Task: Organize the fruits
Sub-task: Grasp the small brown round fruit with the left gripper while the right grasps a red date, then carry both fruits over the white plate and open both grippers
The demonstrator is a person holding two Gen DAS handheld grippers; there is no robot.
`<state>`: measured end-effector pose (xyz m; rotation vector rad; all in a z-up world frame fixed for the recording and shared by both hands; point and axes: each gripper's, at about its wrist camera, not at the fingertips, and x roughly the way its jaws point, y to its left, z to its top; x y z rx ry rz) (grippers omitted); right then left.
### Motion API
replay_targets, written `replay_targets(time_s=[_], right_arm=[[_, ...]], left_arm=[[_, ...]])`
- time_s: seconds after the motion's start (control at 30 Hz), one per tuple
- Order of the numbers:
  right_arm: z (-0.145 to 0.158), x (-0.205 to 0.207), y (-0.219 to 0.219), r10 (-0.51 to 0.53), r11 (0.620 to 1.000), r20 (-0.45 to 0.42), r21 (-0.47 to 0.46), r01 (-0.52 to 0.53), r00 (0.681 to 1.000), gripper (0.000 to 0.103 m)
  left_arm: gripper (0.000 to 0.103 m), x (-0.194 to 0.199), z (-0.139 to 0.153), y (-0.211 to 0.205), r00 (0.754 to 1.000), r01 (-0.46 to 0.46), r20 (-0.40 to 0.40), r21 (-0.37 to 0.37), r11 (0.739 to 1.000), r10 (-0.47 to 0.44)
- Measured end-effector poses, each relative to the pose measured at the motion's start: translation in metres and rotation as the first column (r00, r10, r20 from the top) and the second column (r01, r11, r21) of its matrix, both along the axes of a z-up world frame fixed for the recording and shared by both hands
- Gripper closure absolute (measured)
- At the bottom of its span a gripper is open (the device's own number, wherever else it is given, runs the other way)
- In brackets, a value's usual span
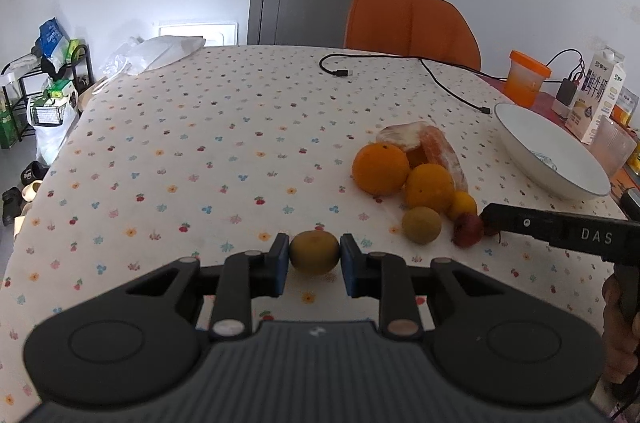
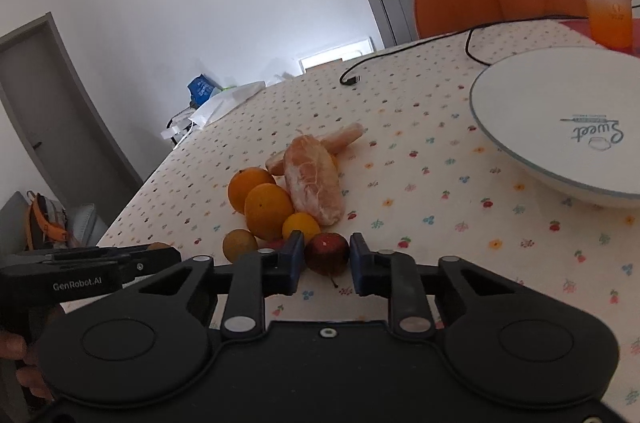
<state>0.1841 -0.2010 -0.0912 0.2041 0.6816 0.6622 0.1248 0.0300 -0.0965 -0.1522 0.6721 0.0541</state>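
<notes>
We see the left gripper (image 1: 314, 255) clenched on a small yellow-green citrus (image 1: 314, 251), both pads pressed against its sides, low over the flowered tablecloth (image 1: 200, 151) near the table's front edge. Just beside it toward the right edge, the fruit pile lies in a cluster: two oranges (image 1: 380, 167) touching each other, a small yellow fruit (image 1: 463, 205), a greenish round fruit (image 1: 421, 225) and peeled pomelo segments (image 1: 440, 151) behind them.

The right gripper (image 2: 327, 255) grips a small red apple (image 2: 326, 251) at the near end of that pile; its pads meet the apple's sides, and the stem pokes out below. In the left wrist view we see this gripper reaching in from the right edge, its tips at the apple.

A white bowl (image 2: 520, 127) sits apart from the fruit toward the right edge, with an orange cup (image 2: 608, 11) behind it and a black cable (image 1: 440, 79) trailing toward the far edge.
</notes>
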Motion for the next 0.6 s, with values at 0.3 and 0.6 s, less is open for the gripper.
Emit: replay_targets(time_s=[0.3,0.6], right_arm=[[0.011,-0.002,-0.021,-0.028,0.998,0.031,0.050,0.027,0.999,0.080],[0.024,-0.005,-0.059,-0.085,0.993,0.078,0.094,0.077,0.993,0.080]], left_arm=[[0.077,0.007,0.013,-0.022,0.999,0.039,0.028,0.023,0.999,-0.040],[0.077,0.025,0.027,-0.059,0.992,0.106,0.059,0.040,0.994,-0.109]])
